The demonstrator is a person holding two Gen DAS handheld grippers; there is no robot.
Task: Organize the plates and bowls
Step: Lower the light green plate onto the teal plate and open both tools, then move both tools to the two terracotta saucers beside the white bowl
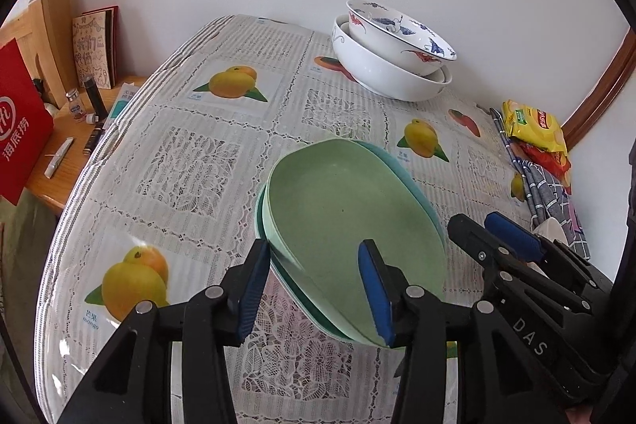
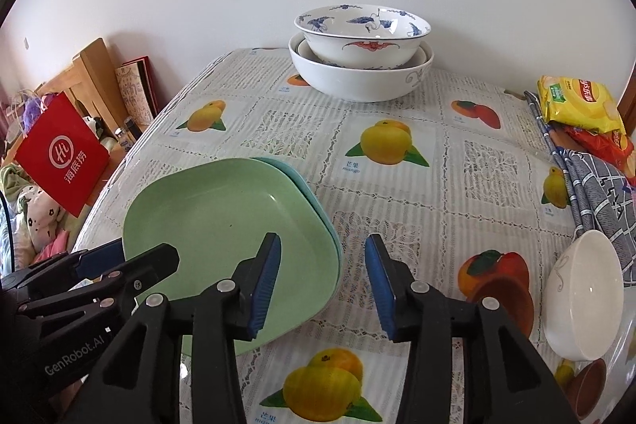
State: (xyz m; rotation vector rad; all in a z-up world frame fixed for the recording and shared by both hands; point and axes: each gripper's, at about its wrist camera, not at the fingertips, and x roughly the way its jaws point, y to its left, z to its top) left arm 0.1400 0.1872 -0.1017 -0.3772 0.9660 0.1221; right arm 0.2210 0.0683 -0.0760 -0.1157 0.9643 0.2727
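A: Start close in. What are the two grippers doing?

B: The left gripper (image 1: 314, 289) has its jaws partly apart, straddling the near left edge of the green plate (image 1: 349, 221), with the pads clear of it. The right gripper (image 2: 322, 285) is spread about the same, one finger over the plate's right edge and the other over the tablecloth (image 2: 397, 209). Neither holds anything.

A: So the plates are settled?

B: It looks that way. The green plate sits on top of a teal plate (image 2: 314, 201), whose rim shows only along the far and right sides. The two lie flat near the front left of the table, slightly out of line with each other.

A: How do they look?

B: Squarish with rounded corners, shallow, matte and clean, probably light plastic.

A: And the bowls?

B: Partly done. A small white bowl (image 2: 580, 297) with a thin grey scroll near its rim stands alone at the near right, beside a checked cloth (image 2: 596, 193). At the far side, against the wall, a bowl painted with blue cranes (image 2: 363, 34) rests tilted inside a big white bowl (image 2: 357, 78).

A: What is left, then?

B: I judge the small white bowl is the loose piece. It likely belongs with the far stack. The plates could also be squared up.
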